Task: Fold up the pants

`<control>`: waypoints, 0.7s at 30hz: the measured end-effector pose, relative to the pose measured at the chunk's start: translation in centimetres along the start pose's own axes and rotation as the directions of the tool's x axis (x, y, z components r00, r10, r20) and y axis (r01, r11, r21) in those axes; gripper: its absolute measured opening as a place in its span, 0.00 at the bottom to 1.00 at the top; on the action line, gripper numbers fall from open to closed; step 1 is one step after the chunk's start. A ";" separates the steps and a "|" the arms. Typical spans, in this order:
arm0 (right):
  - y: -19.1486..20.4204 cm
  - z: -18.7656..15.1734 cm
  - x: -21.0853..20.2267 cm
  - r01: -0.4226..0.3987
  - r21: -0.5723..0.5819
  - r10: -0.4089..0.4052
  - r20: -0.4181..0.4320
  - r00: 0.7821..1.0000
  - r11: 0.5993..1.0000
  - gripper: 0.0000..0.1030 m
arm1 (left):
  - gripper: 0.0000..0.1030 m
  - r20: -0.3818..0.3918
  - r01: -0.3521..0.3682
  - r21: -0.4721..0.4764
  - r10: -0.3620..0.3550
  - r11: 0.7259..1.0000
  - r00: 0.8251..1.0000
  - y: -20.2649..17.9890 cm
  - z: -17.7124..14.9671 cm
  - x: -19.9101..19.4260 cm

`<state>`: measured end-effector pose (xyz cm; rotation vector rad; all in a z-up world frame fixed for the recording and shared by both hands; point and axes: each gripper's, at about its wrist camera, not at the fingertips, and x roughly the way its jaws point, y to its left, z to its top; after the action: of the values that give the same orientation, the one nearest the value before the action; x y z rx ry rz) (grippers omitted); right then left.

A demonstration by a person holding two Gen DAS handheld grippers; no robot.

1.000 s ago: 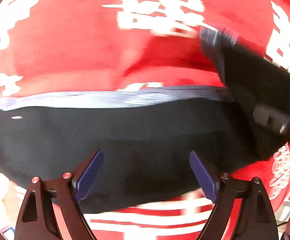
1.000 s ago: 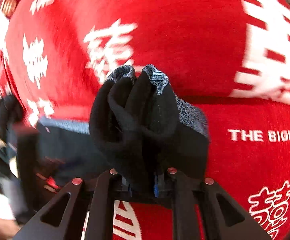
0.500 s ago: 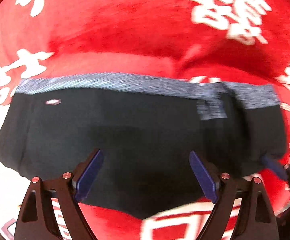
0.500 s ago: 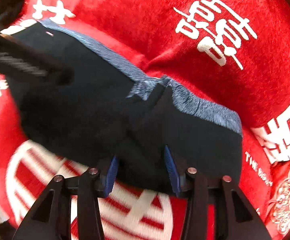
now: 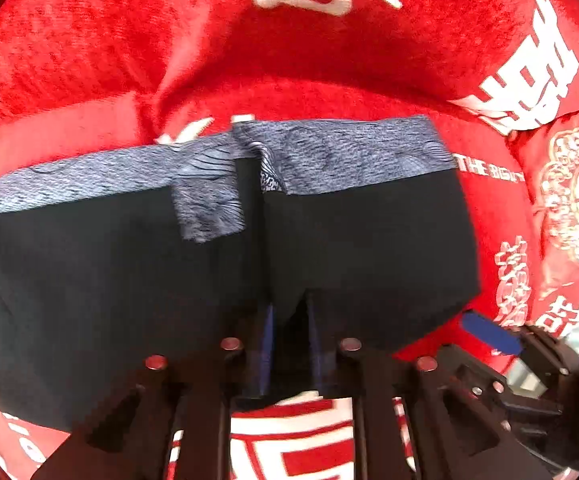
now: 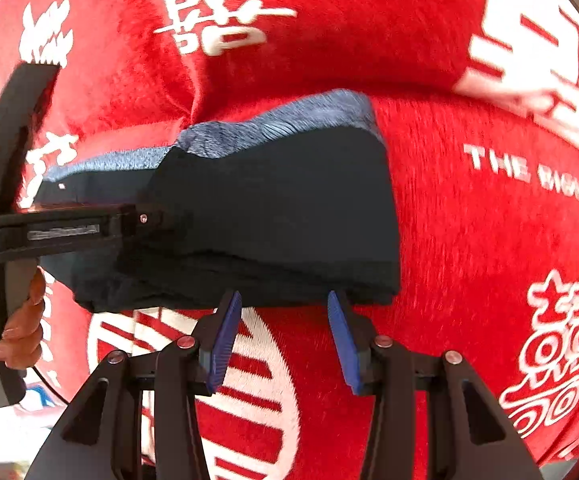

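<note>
The black pants (image 5: 369, 248) with a grey waistband (image 5: 349, 148) lie folded over on the red blanket (image 5: 329, 60). My left gripper (image 5: 289, 316) is shut on the pants' near edge at the fold. In the right wrist view the pants (image 6: 273, 208) lie as a folded stack, and the left gripper (image 6: 145, 220) reaches onto them from the left. My right gripper (image 6: 283, 316) is open and empty, its blue pads (image 6: 225, 336) just in front of the stack's near edge.
The red blanket (image 6: 489, 240) with white characters covers the whole surface. A red embroidered cushion (image 5: 569, 200) lies at the right. A hand (image 6: 17, 320) holds the left gripper's handle at the far left of the right wrist view.
My right gripper let go of the pants, laid them over as a fold, and opened. My left gripper closed on the near edge.
</note>
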<state>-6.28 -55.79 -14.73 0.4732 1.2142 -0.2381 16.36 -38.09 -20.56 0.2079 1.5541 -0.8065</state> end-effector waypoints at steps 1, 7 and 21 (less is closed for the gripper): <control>-0.4 0.0 -0.2 -0.018 0.021 0.018 -0.002 1.000 1.000 0.40 | 0.05 0.005 -0.024 0.029 0.024 0.999 1.000 -0.6 -0.2 -0.4; -1.4 0.6 -0.4 -0.073 0.036 0.073 0.002 0.997 0.997 0.39 | 0.06 -0.004 -0.154 0.039 0.155 0.987 0.988 0.1 -2.0 2.4; -0.1 8.8 6.5 -0.104 -0.015 0.103 -0.064 0.993 0.994 0.40 | 0.19 0.077 -0.200 -0.060 0.204 0.978 0.976 -0.3 -2.8 1.3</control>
<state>3.27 -59.50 -18.52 0.5299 1.2481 -0.1243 13.71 -37.08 -21.87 0.2857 1.4477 -0.6068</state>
